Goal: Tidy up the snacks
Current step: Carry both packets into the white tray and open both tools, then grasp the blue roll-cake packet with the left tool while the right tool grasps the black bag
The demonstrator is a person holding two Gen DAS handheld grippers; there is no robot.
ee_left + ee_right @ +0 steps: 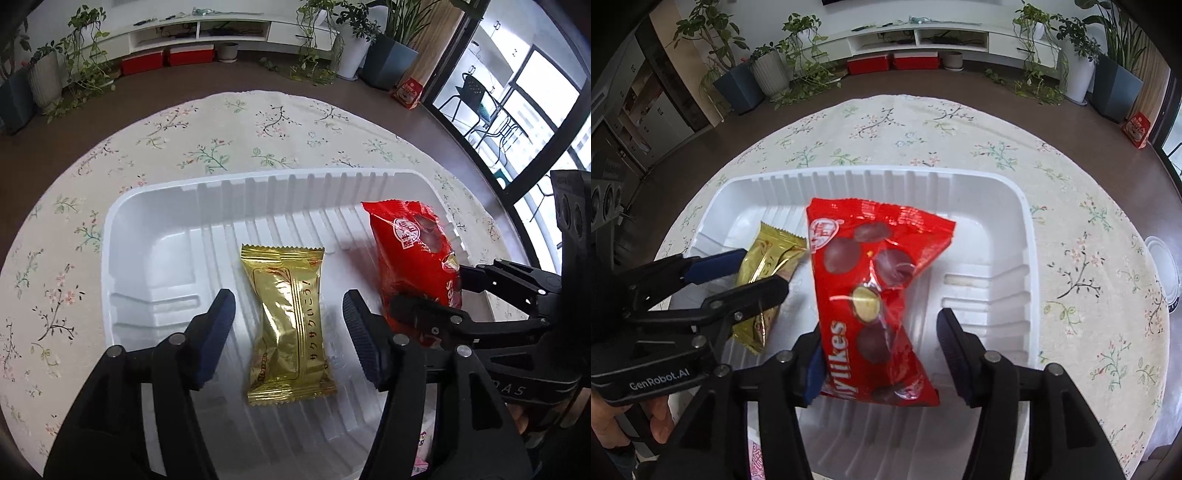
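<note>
Snacks both in the white tray [155,206] on the worktop: gold packet [288,325] flat between the left gripper [288,332] jaws, red bag [875,280] between the right gripper [882,354] jaws, both open, neither clamping; light, crinkly, slippery film, contents likely crushable; pinch crimped seams.

Bright daylight from windows [535,110] — glare on gold wrapper [288,325]; fisheye edges bent, corners black.

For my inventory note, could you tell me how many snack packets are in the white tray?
2: a gold packet lies toward the tray's left, and a red packet lies toward its right. Others may be hidden.
</note>
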